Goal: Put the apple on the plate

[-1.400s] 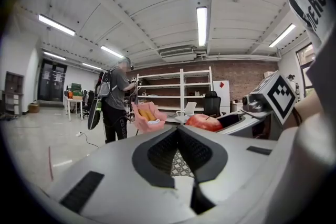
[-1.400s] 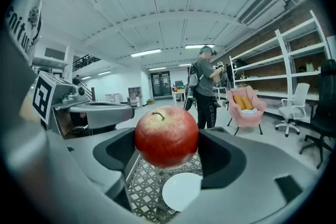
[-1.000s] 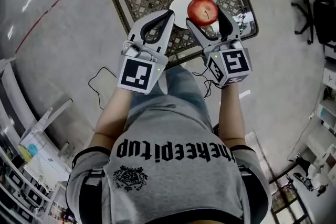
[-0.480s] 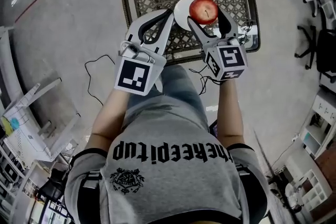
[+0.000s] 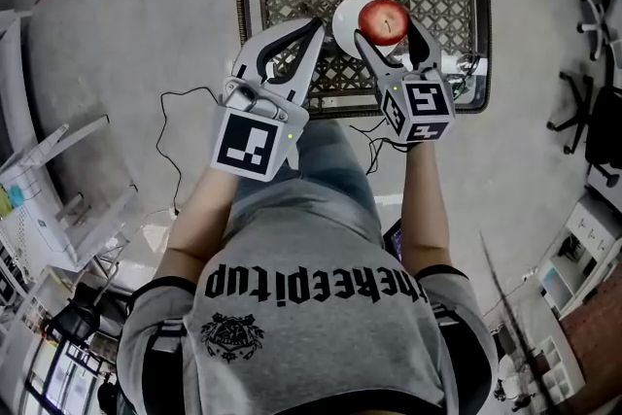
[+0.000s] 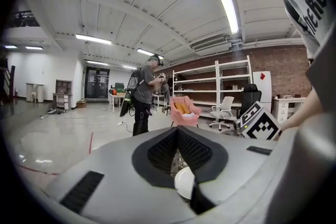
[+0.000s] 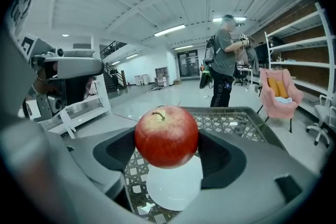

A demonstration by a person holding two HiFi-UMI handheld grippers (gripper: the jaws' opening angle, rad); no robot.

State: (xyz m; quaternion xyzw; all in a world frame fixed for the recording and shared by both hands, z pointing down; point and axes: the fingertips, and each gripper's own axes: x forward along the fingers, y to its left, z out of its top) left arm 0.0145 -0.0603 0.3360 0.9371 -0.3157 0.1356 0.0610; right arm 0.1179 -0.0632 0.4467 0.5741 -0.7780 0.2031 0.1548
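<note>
right gripper [image 5: 387, 28] jaws pinch apple [image 5: 382, 19] — carried further over plate [image 5: 346, 15], 12 o'clock | left gripper [image 5: 314, 24] jaws pressed together | lowering looks due

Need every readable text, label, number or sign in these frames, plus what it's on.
"thekeepitup": printed across the grey T-shirt, upside down in the head view.
Emblem beside that print: lettering too small to read.
Marker cubes: black-and-white squares only, no letters.
Apple and plate: no text.
</note>
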